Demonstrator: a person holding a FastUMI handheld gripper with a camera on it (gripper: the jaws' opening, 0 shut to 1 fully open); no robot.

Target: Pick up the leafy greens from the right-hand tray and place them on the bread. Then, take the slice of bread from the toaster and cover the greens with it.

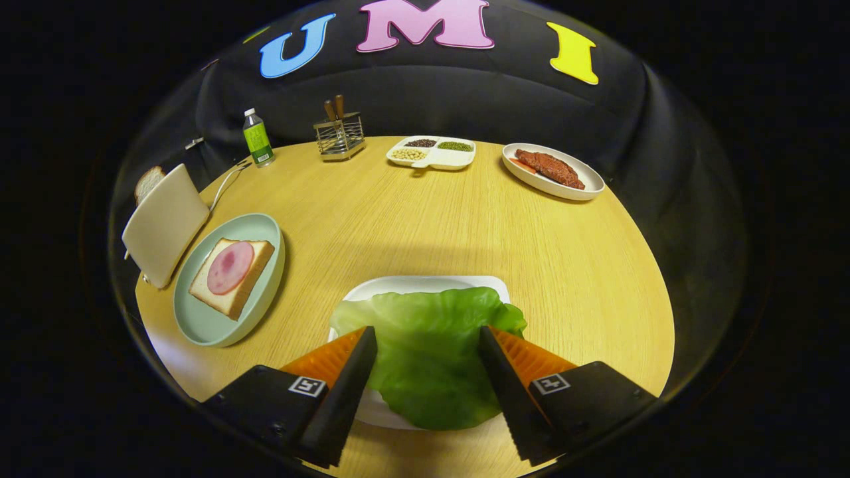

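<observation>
A broad green lettuce leaf (428, 358) lies on a white tray (412, 285), spilling over its near edge. My gripper (425, 335) is open, one finger on each side of the leaf, low over the tray. Off to the left a slice of bread topped with a round pink ham slice (231, 267) rests on a pale green plate (199, 318). Just beyond that plate stands a cream toaster (165, 222) with a second bread slice (147, 180) poking out of its top.
Along the far side of the round wooden table (412, 212) stand a green-labelled bottle (257, 138), a wire holder with utensils (340, 135), a divided dish of beans (431, 153) and a white plate with meat (552, 170). The toaster's cord (222, 182) trails back.
</observation>
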